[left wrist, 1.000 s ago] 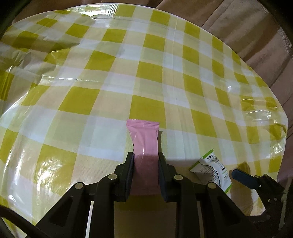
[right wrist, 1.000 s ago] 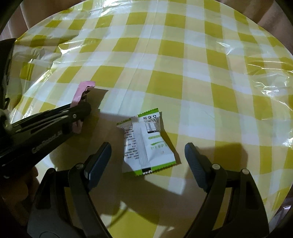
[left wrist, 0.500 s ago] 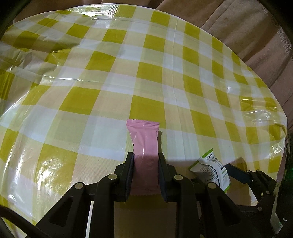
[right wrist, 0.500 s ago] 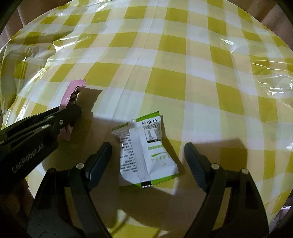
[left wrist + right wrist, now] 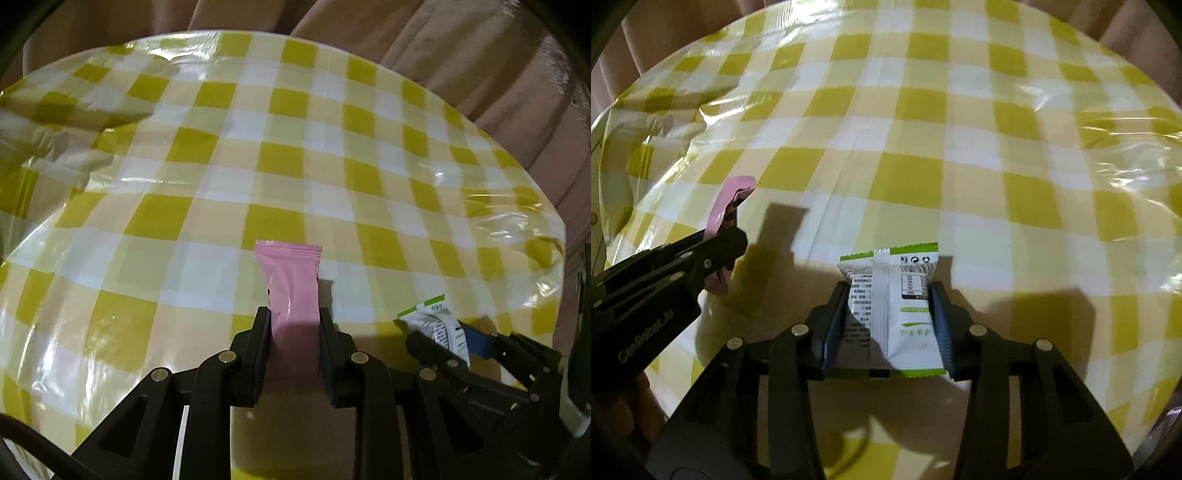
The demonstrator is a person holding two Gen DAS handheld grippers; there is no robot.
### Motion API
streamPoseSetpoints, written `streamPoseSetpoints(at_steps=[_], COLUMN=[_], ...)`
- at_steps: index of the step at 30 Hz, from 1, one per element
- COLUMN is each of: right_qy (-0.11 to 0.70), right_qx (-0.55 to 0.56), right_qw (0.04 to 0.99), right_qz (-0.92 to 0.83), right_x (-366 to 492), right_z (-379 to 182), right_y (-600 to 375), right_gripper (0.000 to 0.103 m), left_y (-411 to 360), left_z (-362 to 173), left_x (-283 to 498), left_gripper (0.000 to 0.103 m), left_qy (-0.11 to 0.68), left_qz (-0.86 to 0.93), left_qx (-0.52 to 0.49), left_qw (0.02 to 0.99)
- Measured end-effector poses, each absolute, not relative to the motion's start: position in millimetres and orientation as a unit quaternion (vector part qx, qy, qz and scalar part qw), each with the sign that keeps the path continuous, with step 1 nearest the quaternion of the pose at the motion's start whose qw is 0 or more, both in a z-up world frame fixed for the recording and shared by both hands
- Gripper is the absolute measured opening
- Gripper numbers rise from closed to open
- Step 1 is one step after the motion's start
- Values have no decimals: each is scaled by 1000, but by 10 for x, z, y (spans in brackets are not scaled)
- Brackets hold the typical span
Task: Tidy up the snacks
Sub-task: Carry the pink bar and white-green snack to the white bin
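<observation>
A pink snack packet (image 5: 293, 295) sticks up between the fingers of my left gripper (image 5: 293, 325), which is shut on it just above the yellow checked tablecloth (image 5: 258, 158). In the right wrist view the same pink packet (image 5: 726, 206) shows at the left, held by the left gripper (image 5: 720, 251). A white and green snack packet (image 5: 890, 310) lies between the fingers of my right gripper (image 5: 890, 310); its jaws are closing and both pads press the packet's sides. From the left wrist view the white packet (image 5: 436, 325) and the right gripper (image 5: 454, 343) appear at lower right.
The round table's edge (image 5: 517, 162) curves along the far right, with a brown upholstered seat (image 5: 480, 55) behind it. Wrinkled, glossy folds of the plastic cloth (image 5: 665, 122) rise at the far left. A hand (image 5: 617, 413) shows at lower left.
The right gripper's jaws have come together from wide apart onto the white and green packet. The left gripper has lifted slightly with the pink packet still in it.
</observation>
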State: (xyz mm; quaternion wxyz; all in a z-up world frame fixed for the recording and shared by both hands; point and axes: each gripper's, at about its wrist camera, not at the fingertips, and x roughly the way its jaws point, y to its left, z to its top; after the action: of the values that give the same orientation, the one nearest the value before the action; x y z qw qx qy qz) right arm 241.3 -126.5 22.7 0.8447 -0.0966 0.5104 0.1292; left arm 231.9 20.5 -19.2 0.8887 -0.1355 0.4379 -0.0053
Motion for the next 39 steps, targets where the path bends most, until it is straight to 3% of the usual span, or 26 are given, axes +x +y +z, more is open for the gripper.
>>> streamPoseSetpoints(at_steps=[9,39], right_qy=[487,476], right_qx=[-83,-21], right_qw=[864,879], right_qz=[95,-38], right_x=[2012,505], right_z=[629,1114], right_y=[-1774,-3769], right_gripper=[47,47], left_y=[-298,-2130], left_z=[94,302], left_x=[1933,852], left_gripper=[26,26], left_qy=[425,452], left_qz=[-52,-257], left_qx=[-130,-86], left_qw=[894,850])
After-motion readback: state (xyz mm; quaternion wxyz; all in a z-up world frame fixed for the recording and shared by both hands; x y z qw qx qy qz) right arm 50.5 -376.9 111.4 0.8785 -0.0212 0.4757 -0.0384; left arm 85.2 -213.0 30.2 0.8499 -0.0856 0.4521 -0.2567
